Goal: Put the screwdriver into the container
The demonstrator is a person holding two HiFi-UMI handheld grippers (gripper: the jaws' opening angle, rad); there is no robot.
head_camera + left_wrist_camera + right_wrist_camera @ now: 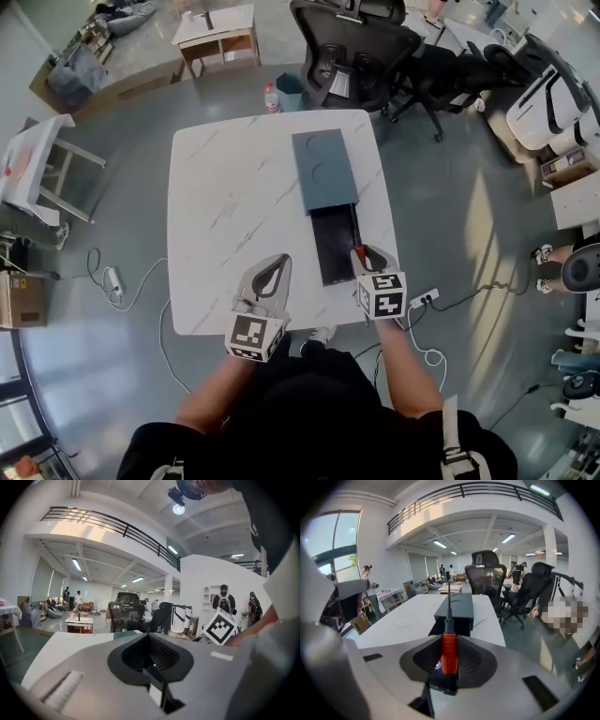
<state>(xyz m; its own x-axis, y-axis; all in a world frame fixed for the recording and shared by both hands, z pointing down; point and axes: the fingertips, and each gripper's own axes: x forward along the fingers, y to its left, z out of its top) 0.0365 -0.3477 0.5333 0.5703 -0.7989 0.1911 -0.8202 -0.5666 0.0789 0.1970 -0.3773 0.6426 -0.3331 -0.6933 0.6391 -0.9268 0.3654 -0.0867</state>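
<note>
A screwdriver (448, 649) with an orange-red handle sits between the pads of my right gripper (449, 641), its dark shaft pointing ahead toward the container (456, 607). In the head view the right gripper (367, 255) hangs over the near right part of the white table (234, 206), right at the near end of the container's open black tray (333, 246). The dark teal lid (323, 169) covers the far half. My left gripper (278, 262) hovers over the table's near edge, to the left of the tray, jaws together and empty; the left gripper view (149, 637) shows nothing between them.
Black office chairs (361, 47) stand beyond the table's far right corner. A water bottle (271, 97) is on the floor behind the table. A power strip (424, 298) and cables lie on the floor at the right. A white stool (37, 159) stands at the left.
</note>
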